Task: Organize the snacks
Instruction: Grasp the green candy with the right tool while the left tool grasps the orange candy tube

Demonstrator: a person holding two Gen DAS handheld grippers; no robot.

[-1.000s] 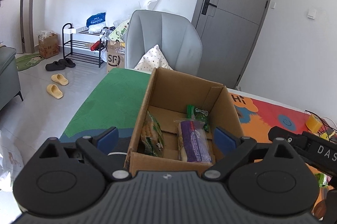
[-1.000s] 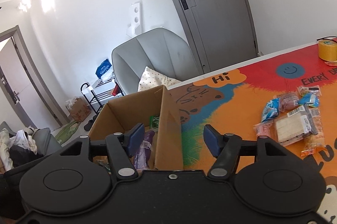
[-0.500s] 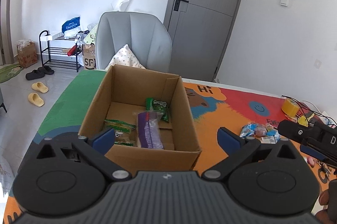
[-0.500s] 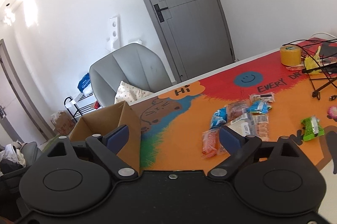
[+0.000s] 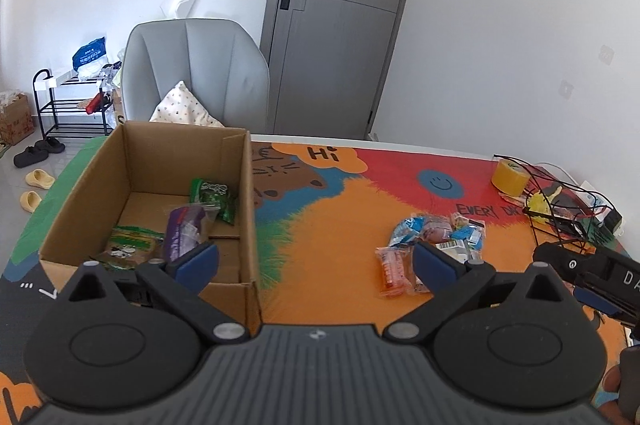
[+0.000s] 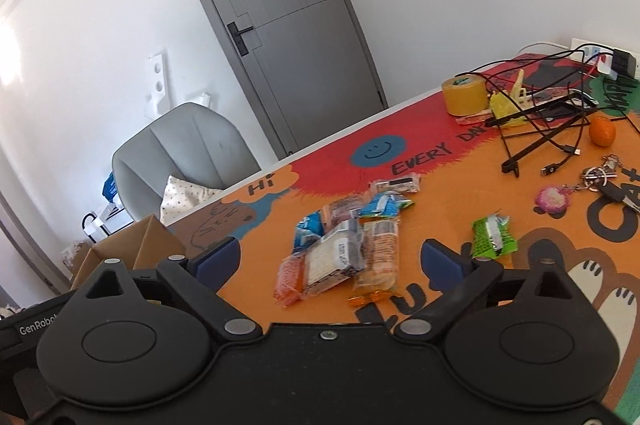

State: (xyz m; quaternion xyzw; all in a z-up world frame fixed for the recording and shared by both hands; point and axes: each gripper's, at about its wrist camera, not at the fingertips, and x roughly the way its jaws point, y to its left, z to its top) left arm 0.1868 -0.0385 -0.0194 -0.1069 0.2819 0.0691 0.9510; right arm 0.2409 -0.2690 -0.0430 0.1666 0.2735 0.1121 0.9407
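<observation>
Both grippers are hovering empty above the printed table mat. The right gripper is standing with jaws spread wide — they have just been opening, and nothing is between them. The left gripper is also gaping wide, nothing held.

The snack pile is lying on the mat just ahead of the right fingertips, roughly centred in their gap; the orange-wrapped bar nearest them is running lengthwise away from the fingers, so the jaws would be closing across its short side. A lone green packet is sitting past the right-hand finger, apart from the pile.

The cardboard box is lying ahead of the left gripper's left finger, already holding a purple packet and two green ones.

Judgement: the right gripper is nearer the pile — next pick looks to be its job, the box then lying off to its left.
</observation>
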